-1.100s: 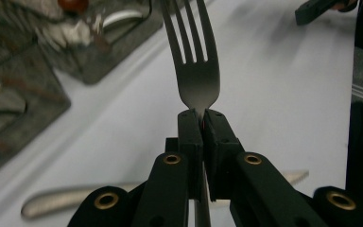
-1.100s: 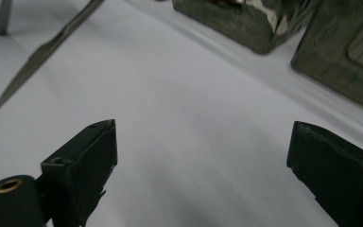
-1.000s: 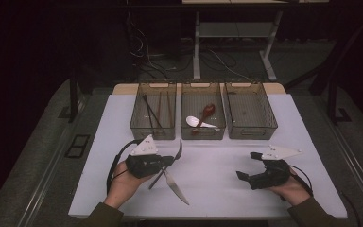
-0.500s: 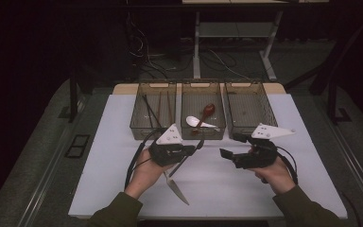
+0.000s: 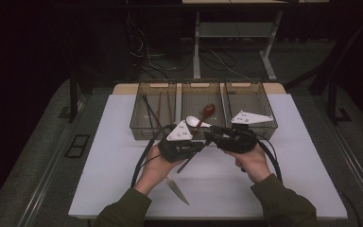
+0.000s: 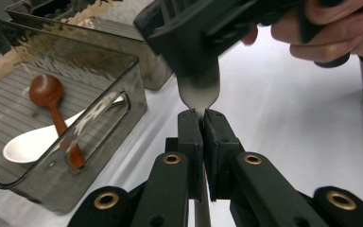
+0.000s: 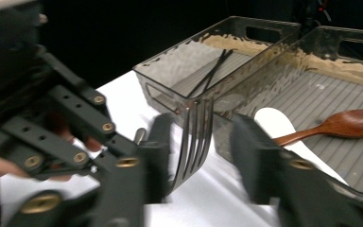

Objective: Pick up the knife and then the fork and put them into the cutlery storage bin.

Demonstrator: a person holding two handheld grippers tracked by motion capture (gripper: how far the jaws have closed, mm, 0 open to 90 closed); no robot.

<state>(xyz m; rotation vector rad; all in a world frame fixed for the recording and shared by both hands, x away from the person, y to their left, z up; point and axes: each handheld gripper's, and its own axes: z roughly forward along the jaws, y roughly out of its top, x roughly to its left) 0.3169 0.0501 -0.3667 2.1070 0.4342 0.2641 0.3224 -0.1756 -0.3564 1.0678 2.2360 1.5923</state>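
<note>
On the white table (image 5: 99,156) stand 3 smoky, see-through bins (image 5: 203,97) in a row. The middle bin holds a white spoon (image 6: 33,142) and a brown wooden spoon (image 6: 52,101), and the left bin holds dark chopsticks (image 5: 150,111).

In front of the bins, above the table, the 2 grippers meet. The left gripper (image 6: 202,117) is clamped tight on the thin neck of a dark metal fork (image 7: 194,137). The fork has 4 long, slim tines with a dull shine.

The right gripper (image 7: 203,151) has just been closing. The tines stand between its jaws, and a gap remains at each side.

A pale knife (image 5: 177,189) lies on the table near the left forearm.
</note>
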